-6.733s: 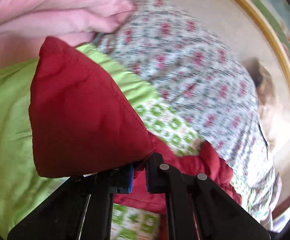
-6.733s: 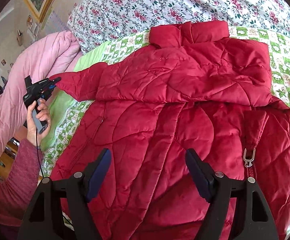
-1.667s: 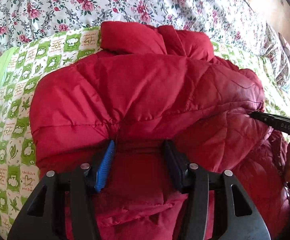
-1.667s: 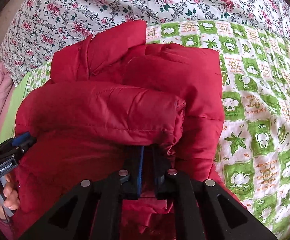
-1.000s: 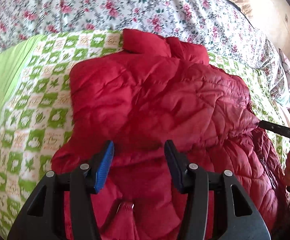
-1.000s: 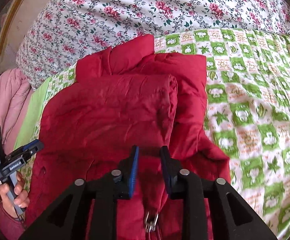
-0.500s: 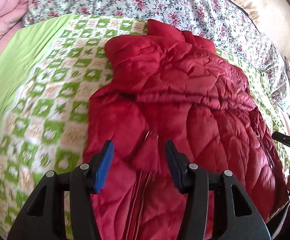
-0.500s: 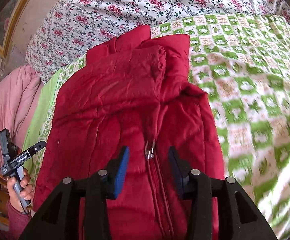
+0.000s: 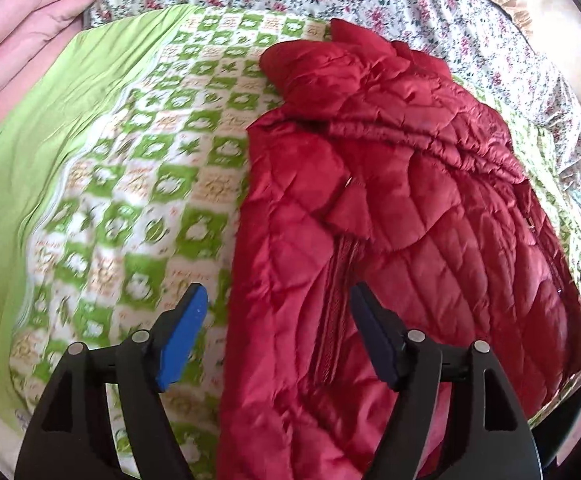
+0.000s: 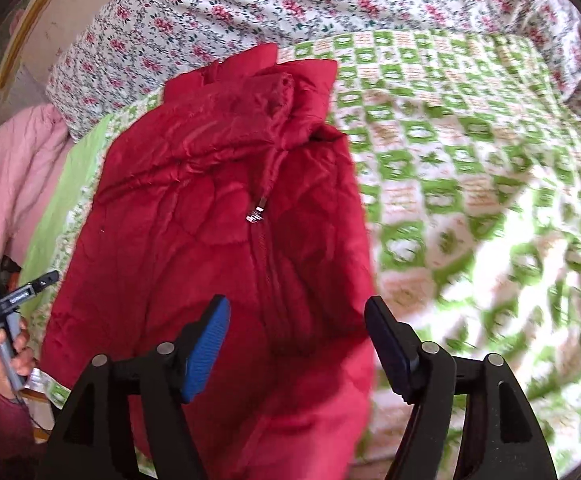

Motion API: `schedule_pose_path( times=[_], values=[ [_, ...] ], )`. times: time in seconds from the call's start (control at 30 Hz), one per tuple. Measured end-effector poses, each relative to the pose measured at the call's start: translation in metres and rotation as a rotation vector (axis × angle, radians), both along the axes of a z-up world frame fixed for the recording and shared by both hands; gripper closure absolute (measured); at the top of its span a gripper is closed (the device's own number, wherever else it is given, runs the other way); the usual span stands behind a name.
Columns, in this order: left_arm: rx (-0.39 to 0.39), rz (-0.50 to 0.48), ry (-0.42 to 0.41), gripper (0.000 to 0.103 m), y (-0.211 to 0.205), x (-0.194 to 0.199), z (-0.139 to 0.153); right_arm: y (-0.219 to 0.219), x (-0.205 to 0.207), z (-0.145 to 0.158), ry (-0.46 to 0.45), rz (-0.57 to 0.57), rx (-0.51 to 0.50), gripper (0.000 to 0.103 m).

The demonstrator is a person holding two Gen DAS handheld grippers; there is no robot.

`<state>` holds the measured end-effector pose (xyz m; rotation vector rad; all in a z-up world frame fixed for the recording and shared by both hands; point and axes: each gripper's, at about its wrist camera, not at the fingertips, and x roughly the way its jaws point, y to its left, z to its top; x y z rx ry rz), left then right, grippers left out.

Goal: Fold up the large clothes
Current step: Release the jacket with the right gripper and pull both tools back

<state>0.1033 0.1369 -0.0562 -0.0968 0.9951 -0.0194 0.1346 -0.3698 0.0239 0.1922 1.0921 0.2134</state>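
Both the left tongs point(image 9: 276, 334) and right tongs point(image 10: 296, 346) are standing released, jaws having just been opening, empty above the red quilted jacket point(image 9: 390, 216) lying sleeves-folded on the bed point(image 9: 138, 184), awaiting the lengthwise fold.

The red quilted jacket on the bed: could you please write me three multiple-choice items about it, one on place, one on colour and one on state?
1. What does the red quilted jacket lie on?
A. the green-and-white patterned bedspread
B. the pink blanket
C. a bare floor

2. What colour is the pad on the left finger of each gripper?
A. yellow
B. blue
C. white

3. How do the jaws of the left gripper and right gripper stand?
A. both clamped on a sleeve
B. one open, one shut
C. both open, holding nothing

Answers:
1 A: the green-and-white patterned bedspread shows around the jacket on both sides.
2 B: a blue pad shows in each wrist view.
3 C: both have just been opening, and the pads stand apart above the fabric, with no cloth pinched.
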Motion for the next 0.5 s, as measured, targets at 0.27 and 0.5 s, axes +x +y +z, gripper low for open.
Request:
schedule_pose_path(
  times=[0.27, 0.5],
  values=[
    [0.02, -0.008, 0.03, 0.029, 0.002, -0.021, -0.003, -0.01, -0.022, -0.005, 0.068, 0.006, -0.03, 0.025],
    [0.014, -0.033, 0.072, 0.029, 0.006, -0.034, -0.009, 0.005, -0.033, -0.017, 0.137, 0.075, -0.028, 0.025]
  ],
)
